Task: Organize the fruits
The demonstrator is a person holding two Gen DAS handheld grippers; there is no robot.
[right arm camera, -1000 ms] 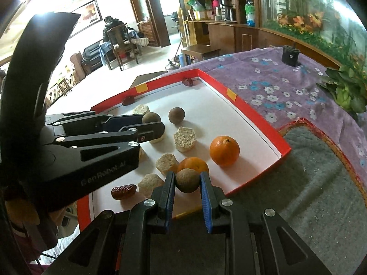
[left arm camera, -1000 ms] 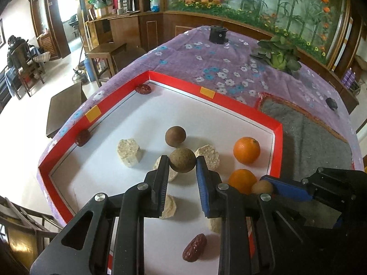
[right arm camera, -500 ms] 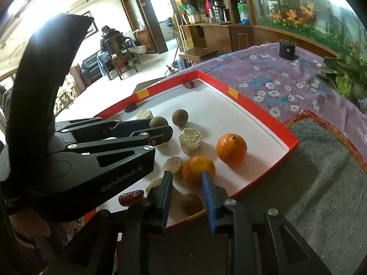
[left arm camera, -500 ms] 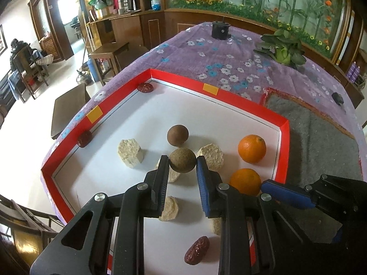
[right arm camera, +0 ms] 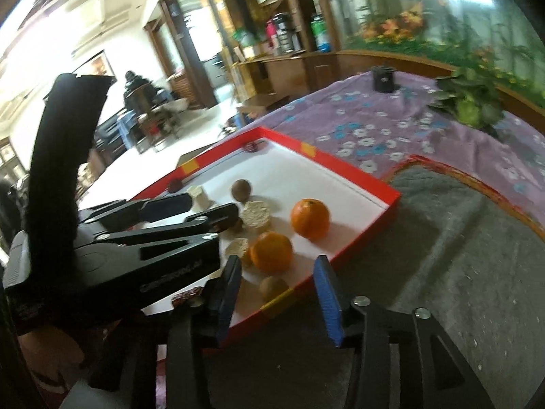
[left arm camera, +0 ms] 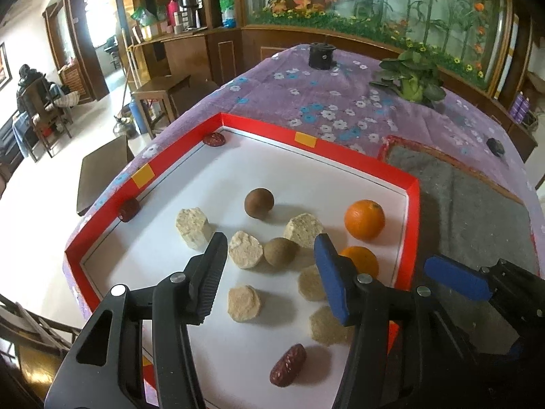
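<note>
The left gripper [left arm camera: 270, 274] is wide open and holds nothing; a brown fruit [left arm camera: 280, 252] lies on the tray [left arm camera: 357, 158] among pale cakes. The right gripper [right arm camera: 277, 301], also open and empty, hangs above another brown fruit [right arm camera: 273, 288] at the tray's near edge, beside two oranges [right arm camera: 272, 251]. In my judgement the sorting is only partly done.

Tray floor, 11 o'clock half: bare white floor of the tray [left arm camera: 279, 167] lay open behind the dark brown ball [left arm camera: 259, 203].
Tray floor, 6 o'clock half: pale cakes [left arm camera: 244, 303], the tan ball [left arm camera: 280, 251] and two oranges [left arm camera: 364, 219] crowded it.
3 o'clock side: the grey mat [right arm camera: 460, 255] lay open.
9 o'clock side: the red rim [left arm camera: 102, 238] walled the approach.
</note>
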